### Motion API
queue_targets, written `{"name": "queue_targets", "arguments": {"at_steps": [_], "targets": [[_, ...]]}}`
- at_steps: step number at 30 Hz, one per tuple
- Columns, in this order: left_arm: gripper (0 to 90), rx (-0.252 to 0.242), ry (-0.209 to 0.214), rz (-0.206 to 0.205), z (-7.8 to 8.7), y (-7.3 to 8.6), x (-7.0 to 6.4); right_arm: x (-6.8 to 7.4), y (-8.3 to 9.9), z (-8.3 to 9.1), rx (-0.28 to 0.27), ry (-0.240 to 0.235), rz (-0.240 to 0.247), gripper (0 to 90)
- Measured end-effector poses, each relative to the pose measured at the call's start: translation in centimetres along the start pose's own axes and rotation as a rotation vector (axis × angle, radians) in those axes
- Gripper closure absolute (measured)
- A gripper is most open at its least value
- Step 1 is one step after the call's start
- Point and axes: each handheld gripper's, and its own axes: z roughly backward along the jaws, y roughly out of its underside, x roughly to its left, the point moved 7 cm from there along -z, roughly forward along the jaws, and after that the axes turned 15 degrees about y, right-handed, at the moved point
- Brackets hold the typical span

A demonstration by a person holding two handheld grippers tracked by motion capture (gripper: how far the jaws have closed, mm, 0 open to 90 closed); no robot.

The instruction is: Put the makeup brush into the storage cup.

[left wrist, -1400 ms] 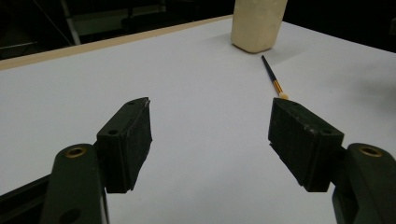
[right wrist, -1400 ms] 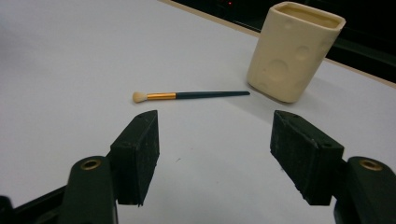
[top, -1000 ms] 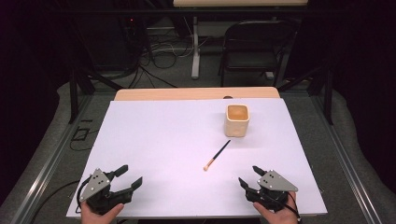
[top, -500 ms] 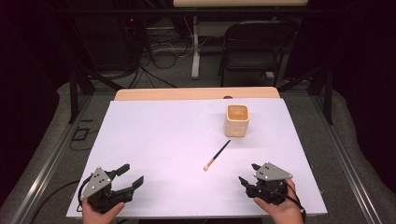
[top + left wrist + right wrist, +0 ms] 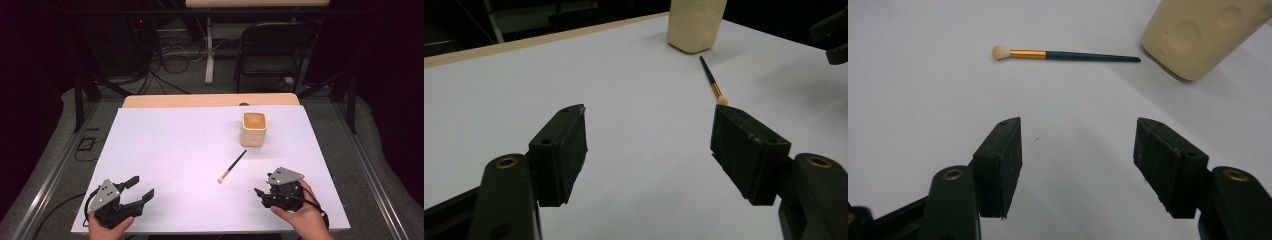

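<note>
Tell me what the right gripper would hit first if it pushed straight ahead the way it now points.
Probably the paintbrush. It lies crosswise ahead of the open right gripper on the white table, with bare surface between. The cream cup sits off to one side. Depth is hard to judge.

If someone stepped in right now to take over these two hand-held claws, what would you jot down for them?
Left gripper: open, holding nothing, low over the near left corner of the white table.
Right gripper: open, holding nothing, at the near right, pointing toward the brush.
Brush: lies flat on the table, apart from both grippers, bristle end nearest the person, handle tip pointing at the cup.
Cup: cream, upright, just beyond the brush, not touching it.
Done: nothing yet; the brush is untouched.
Left: probably pick up the brush with the right gripper, which is closer, and likely stand it in the cup.
</note>
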Motion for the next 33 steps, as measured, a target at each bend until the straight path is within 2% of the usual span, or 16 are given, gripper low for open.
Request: {"name": "queue_targets", "arguments": {"at_steps": [6, 12, 22, 33], "targets": [[30.8, 0.01, 0.001, -0.003, -0.1, 0.1, -0.1, 0.0, -0.5, 0.0, 0.033, -0.026, -0.007, 35.1], [30.8, 0.009, 0.002, -0.001, -0.1, 0.1, -0.1, -0.1, -0.8, -0.1, 0.068, -0.052, 0.021, 35.2], [30.9, 0.013, 0.004, -0.002, -0.1, 0.1, -0.1, 0.0, -1.3, 0.0, 0.121, -0.064, 0.041, 35.2], [31.0, 0.015, 0.005, -0.003, -0.1, 0.1, -0.1, 0.2, -1.7, -0.3, 0.15, -0.076, 0.075, 35.2]]}}
